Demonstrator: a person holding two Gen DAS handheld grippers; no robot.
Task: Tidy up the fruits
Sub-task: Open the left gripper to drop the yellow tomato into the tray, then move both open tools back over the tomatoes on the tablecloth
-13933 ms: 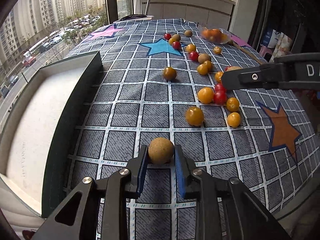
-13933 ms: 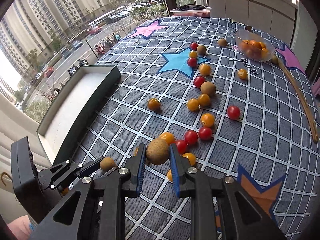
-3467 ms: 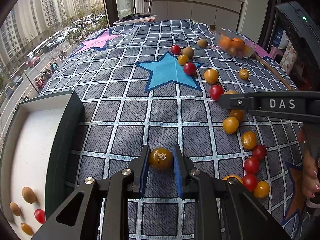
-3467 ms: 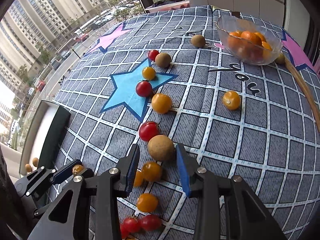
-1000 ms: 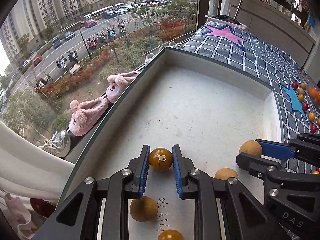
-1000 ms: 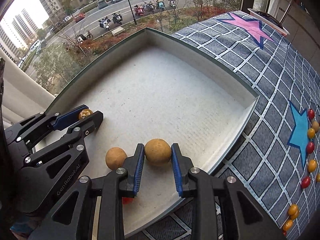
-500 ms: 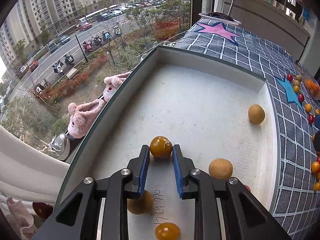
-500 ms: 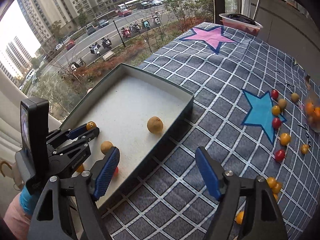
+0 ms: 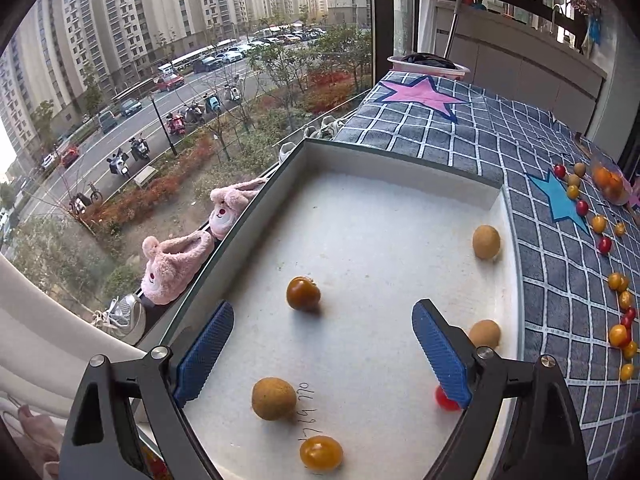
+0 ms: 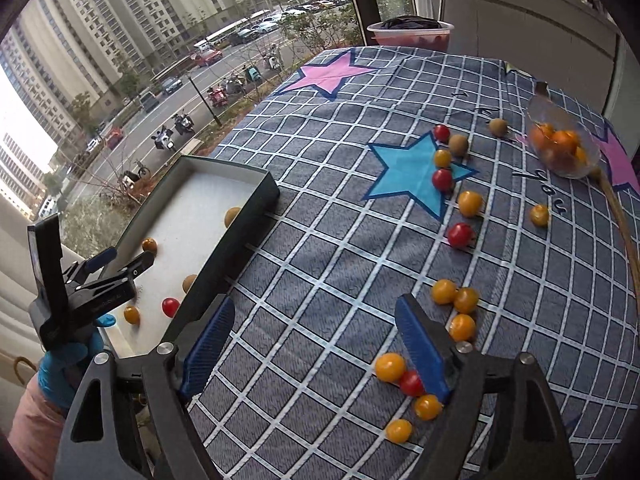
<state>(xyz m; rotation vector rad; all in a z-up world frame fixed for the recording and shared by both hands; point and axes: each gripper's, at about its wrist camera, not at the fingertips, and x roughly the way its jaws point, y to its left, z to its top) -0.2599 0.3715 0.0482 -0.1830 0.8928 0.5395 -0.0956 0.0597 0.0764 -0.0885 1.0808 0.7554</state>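
Note:
My left gripper (image 9: pixel 320 354) is open and empty above the white-floored box (image 9: pixel 400 176). An amber tomato (image 9: pixel 303 293) lies free on the box floor ahead of it. Brown longans (image 9: pixel 486 241), a yellow tomato (image 9: pixel 321 453) and a red tomato (image 9: pixel 444 398) also lie in the box. My right gripper (image 10: pixel 316 350) is open and empty above the checked cloth (image 10: pixel 320 240). Several red and yellow tomatoes (image 10: pixel 444 291) and brown longans (image 10: pixel 458 144) are scattered on the cloth to its right. The box (image 10: pixel 240 236) and left gripper (image 10: pixel 120 260) show at the left of the right wrist view.
A glass bowl of oranges (image 10: pixel 562 146) stands at the far right of the cloth, with a thin wooden stick (image 10: pixel 624 232) beside it. A window with a sill holding pink slippers (image 9: pixel 176 256) borders the box on the left. A pink tub (image 10: pixel 408 34) sits at the table's far end.
My left gripper has opened and let go of the amber tomato, which now rests on the box floor. My right gripper, open, has moved farther right over the cloth.

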